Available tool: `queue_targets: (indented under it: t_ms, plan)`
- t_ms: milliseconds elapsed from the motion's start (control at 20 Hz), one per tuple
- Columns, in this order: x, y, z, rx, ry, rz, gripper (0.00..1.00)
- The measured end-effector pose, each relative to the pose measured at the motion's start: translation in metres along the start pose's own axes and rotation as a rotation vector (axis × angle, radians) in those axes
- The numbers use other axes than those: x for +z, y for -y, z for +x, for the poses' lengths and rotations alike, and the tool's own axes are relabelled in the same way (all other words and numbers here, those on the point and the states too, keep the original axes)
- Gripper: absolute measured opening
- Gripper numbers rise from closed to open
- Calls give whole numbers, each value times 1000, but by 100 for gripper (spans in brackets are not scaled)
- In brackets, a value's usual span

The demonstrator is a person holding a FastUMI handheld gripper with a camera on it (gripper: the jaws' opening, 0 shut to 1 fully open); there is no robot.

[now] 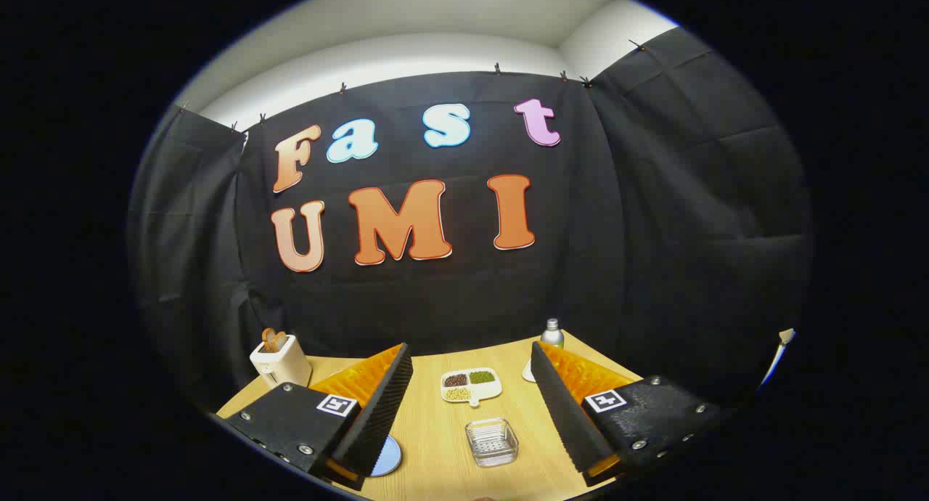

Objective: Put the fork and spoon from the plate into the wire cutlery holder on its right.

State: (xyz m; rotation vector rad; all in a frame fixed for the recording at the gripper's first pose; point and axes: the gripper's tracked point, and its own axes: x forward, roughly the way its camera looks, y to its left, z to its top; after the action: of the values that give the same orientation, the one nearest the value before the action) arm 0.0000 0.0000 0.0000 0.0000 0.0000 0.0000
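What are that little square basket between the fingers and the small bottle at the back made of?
The wire cutlery holder looks like thin shiny metal wire or mesh; the wood-look table shows through it. The bottle seems brushed metal, dull silver. The gripper hangs open, holding nothing.

Soft, even light from above leaves the pale wooden table [435, 428] between and beyond the open gripper [472, 406] bright and sharp, with faint shadows, while fisheye bending curves the booth's edges.
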Motion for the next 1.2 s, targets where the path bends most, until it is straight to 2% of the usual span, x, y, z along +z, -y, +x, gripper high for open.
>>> queue_targets:
  t_ms: [200, 400, 750, 950, 1200]
  plan:
    - [-7, -31, 0, 22, -31, -41, 98]
    - [2, -59, -2, 50, -1, -58, 98]
    - [-12, -101, -2, 80, -3, -103, 98]
    - [-37, -125, 0, 113, -29, -114, 98]
    - [-105, -153, 11, 147, -138, -114, 98]
